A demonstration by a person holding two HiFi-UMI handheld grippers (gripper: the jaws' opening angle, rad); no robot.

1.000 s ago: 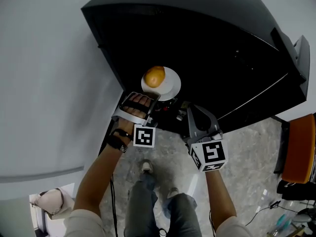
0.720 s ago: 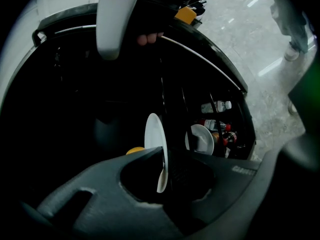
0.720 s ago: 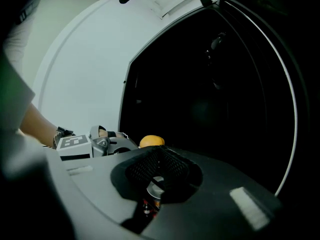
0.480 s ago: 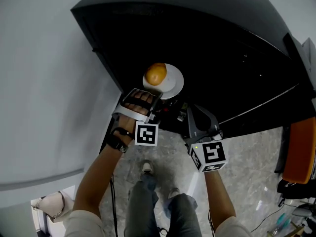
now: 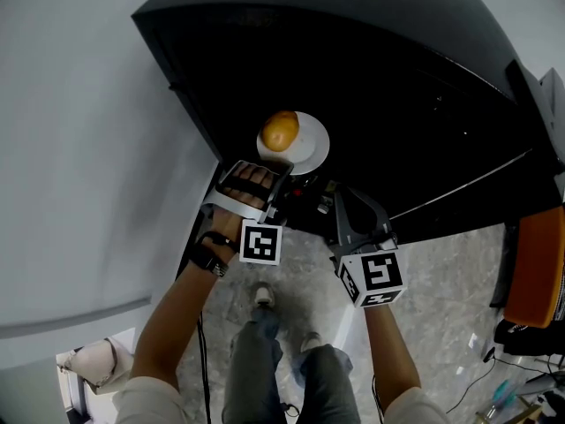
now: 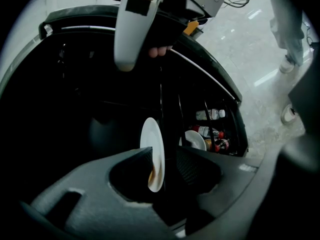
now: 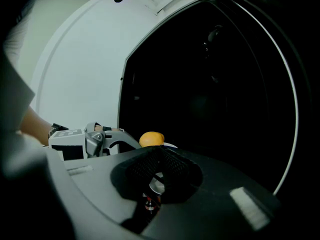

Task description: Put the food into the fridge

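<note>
**PLATE SET IN FRIDGE, LEFT JAWS LETTING GO**

Finding the white plate resting inside the dark fridge, at centre of the head view, and carrying a round orange-yellow food item on its left half.

Recording the left gripper as spread, having just been opening. Seeing the plate's near rim standing edge-on between the jaws, close against the left-hand pad and clear of the other, so not reading it as a pinch.

Recording the right gripper as pressed together on nothing, hanging just right of the left one at the fridge's lower edge.

Placing the plate directly ahead of the left gripper, toward the top of the head view, with its flat face lying along the jaws' line and the left hand nearer.

Judging the coming move to be a straight draw-back off the rim, and flagging any sideways drift as likely to nudge the plate.

Noting, right of centre in the left gripper view, a dark compartment holding bottles and a second white dish.
</note>
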